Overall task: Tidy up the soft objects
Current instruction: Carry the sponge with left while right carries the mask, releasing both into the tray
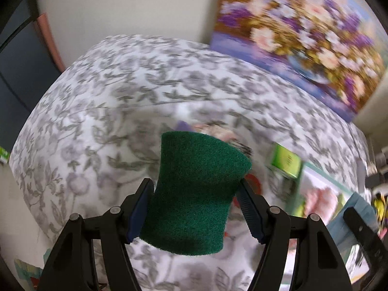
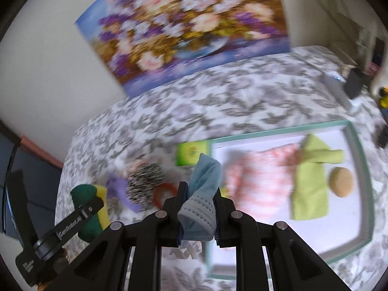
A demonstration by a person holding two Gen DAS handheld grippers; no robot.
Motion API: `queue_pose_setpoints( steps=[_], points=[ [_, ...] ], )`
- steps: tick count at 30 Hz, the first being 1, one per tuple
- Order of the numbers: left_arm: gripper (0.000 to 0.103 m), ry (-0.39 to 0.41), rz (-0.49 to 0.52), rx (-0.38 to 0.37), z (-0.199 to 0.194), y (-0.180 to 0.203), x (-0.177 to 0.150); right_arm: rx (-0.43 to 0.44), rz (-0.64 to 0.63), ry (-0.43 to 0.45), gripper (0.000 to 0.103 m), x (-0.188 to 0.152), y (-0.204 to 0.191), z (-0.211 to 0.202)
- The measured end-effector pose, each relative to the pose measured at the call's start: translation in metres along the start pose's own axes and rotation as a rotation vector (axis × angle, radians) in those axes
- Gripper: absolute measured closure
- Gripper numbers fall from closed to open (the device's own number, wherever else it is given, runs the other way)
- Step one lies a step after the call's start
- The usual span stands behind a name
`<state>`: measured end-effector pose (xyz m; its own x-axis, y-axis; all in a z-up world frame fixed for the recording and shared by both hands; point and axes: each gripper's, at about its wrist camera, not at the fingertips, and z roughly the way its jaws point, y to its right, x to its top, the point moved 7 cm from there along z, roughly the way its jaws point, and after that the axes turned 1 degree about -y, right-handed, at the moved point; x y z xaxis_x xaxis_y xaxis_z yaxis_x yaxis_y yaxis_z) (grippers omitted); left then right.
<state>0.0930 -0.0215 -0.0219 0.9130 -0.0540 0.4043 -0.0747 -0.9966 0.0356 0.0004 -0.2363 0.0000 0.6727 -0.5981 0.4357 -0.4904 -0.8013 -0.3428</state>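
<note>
- The left gripper (image 1: 194,208) holds a sponge (image 1: 194,194) above the bed, its blue pads pressed into both sides so that the green scouring face bows in at the waist.
- In the right wrist view the same sponge (image 2: 89,208) shows its yellow body under the green face, at the near left, with one left finger (image 2: 72,223) across it.
- The right gripper (image 2: 200,215) is nearly closed on a light blue face mask (image 2: 202,194); the pleated part is pinched between the jaws and the loose end stands up past the fingertips.
- Below both grippers lies a bedspread (image 2: 218,101) with a grey leaf print.
- On it, just beyond the right gripper's tips, sits a red ring (image 2: 165,191), with a black-and-white speckled ball (image 2: 143,181) and a purple cloth (image 2: 118,189) to its left.
- To the right, a white tray (image 2: 359,145) with a teal rim holds a pink patterned cloth (image 2: 254,181), a lime green cloth (image 2: 310,181) and a round tan pad (image 2: 341,181) at the far right.
- A small green box (image 2: 191,154) lies just outside the tray's far left corner.
- Farthest off, a flower painting (image 2: 189,24) leans against the wall at the edge of the bed.
</note>
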Motion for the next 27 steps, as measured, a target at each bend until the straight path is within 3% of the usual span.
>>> queue_pose_setpoints(
  steps=[6,16,22,27],
  points=[
    [0.032,0.003,0.110,-0.028,-0.009,0.047,-0.021,-0.059,0.105,0.026,0.084,0.004,0.061,-0.020],
    [0.032,-0.020,0.342,-0.091,-0.018,0.136,-0.072,-0.254,0.225,0.008,0.082,-0.007,0.163,-0.045],
    [0.032,-0.066,0.440,-0.144,-0.016,0.176,-0.105,-0.296,0.259,-0.012,0.081,-0.016,0.198,-0.050],
    [0.032,-0.077,0.488,-0.135,-0.011,0.192,-0.119,-0.289,0.266,-0.038,0.081,-0.023,0.206,-0.043]
  ],
)
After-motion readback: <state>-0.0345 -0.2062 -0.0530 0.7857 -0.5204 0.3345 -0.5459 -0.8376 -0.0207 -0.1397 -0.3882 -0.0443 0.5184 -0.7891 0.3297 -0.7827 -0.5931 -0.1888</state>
